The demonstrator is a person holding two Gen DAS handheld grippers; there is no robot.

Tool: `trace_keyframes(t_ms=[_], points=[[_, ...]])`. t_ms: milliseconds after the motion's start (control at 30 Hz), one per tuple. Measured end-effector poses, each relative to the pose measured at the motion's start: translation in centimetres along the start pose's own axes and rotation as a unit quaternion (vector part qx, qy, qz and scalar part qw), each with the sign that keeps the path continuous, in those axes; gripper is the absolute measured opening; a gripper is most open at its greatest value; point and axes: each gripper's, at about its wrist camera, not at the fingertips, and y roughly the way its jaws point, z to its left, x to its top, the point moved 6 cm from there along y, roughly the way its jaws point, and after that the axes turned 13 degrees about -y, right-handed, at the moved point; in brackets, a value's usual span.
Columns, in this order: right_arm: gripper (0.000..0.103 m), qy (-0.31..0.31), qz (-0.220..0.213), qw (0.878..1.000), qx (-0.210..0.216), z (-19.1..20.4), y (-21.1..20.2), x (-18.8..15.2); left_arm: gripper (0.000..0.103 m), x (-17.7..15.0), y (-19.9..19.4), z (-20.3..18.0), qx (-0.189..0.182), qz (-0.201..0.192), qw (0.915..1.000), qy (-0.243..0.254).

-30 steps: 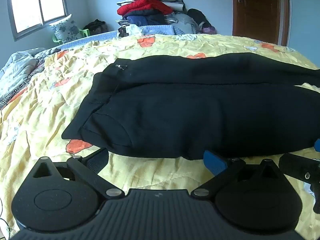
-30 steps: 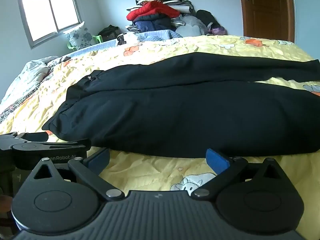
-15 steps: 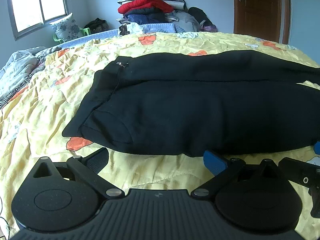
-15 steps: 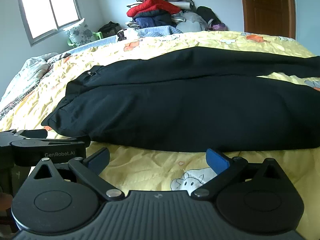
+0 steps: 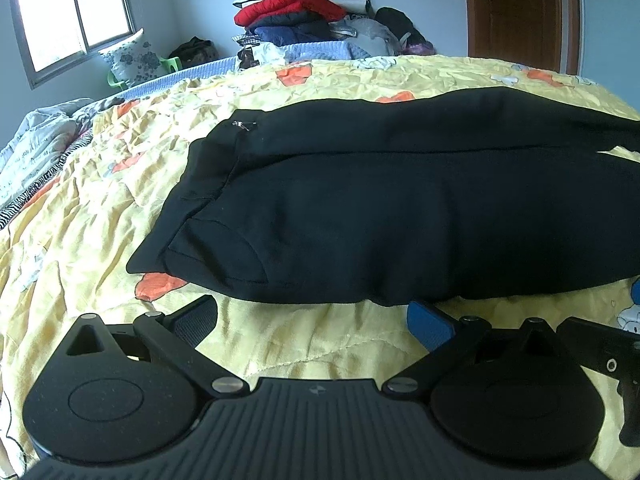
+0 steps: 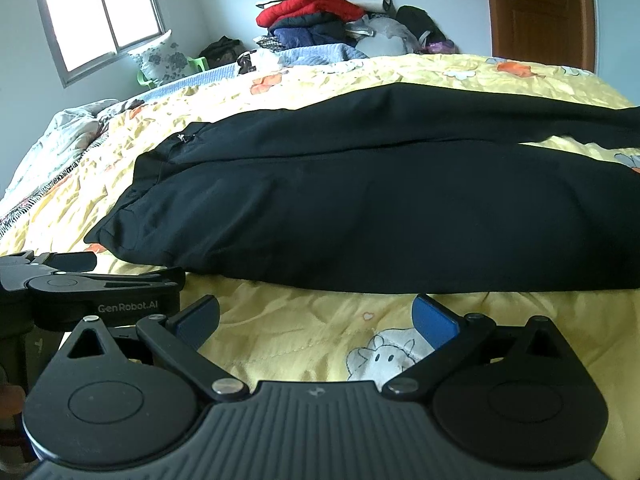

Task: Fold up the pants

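Observation:
Black pants [image 5: 380, 216] lie flat across the yellow bedspread [image 5: 100, 208], waistband at the left, both legs running off to the right. The same pants [image 6: 380, 208] fill the middle of the right wrist view. My left gripper [image 5: 314, 318] is open just in front of the near leg's edge, nothing between its fingers. My right gripper [image 6: 316, 314] is open too, a short way before the near leg, holding nothing. The left gripper's body [image 6: 92, 284] shows at the left of the right wrist view.
A pile of folded clothes [image 5: 304, 12] stands beyond the bed's far edge. A grey blanket [image 5: 36, 148] lies at the left side. A window [image 5: 68, 16] is at the far left, a brown door [image 5: 520, 12] at the far right.
Both grippers have edged slightly closer to the near leg of the pants. Both stayed open and the pants have not moved.

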Motion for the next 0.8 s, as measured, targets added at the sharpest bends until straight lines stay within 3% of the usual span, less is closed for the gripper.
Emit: trace_keyframes(t_ms=[300,600,800], points=[[0.103,-0.002,0.002,1.000,0.003,0.2,0.1,-0.1,0.103,0.1,-0.1,0.2,0.000,-0.003,1.0000,-0.006],[0.103,-0.001,0.002,1.000,0.004,0.3,0.1,-0.2,0.103,1.6,-1.1,3.0,0.011,-0.047,0.9940,-0.098],[0.103,-0.001,0.002,1.000,0.004,0.4,0.1,-0.3,0.103,1.6,-1.2,3.1,0.011,-0.040,0.9931,-0.109]])
